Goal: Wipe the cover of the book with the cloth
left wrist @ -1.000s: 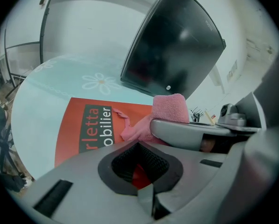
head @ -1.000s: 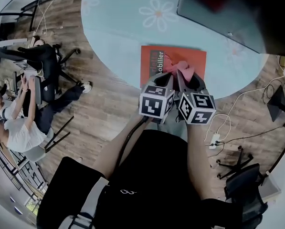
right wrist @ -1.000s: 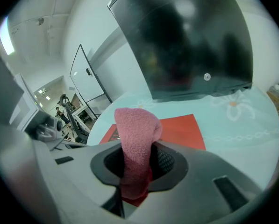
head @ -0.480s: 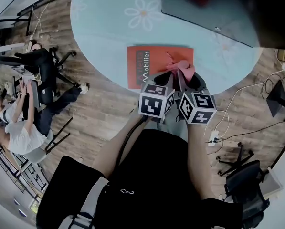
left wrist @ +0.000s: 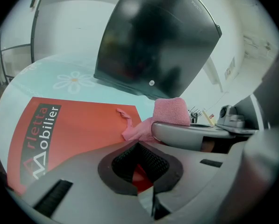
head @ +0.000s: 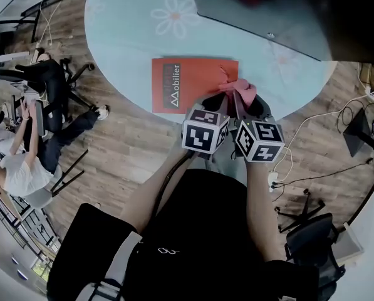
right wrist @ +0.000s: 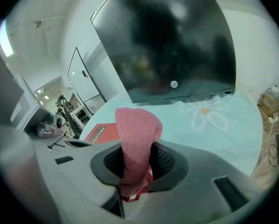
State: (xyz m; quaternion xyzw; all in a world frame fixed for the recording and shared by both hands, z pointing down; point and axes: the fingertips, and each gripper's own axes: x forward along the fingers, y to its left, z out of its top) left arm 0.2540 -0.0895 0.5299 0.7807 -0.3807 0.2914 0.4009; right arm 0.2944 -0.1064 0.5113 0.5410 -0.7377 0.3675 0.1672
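Wiping seems barely under way, with most of the cover left to do.
Nearest, the left tool (head: 213, 103) has its jaws together above the near edge of the flat orange-red softcover book (head: 187, 86). Beside it, the right tool (head: 245, 103) is clamped on the pink terry cloth (head: 239, 89), which touches the cover's right part. The lettered left part lies bare on the pale blue flowered desk (head: 136, 36).
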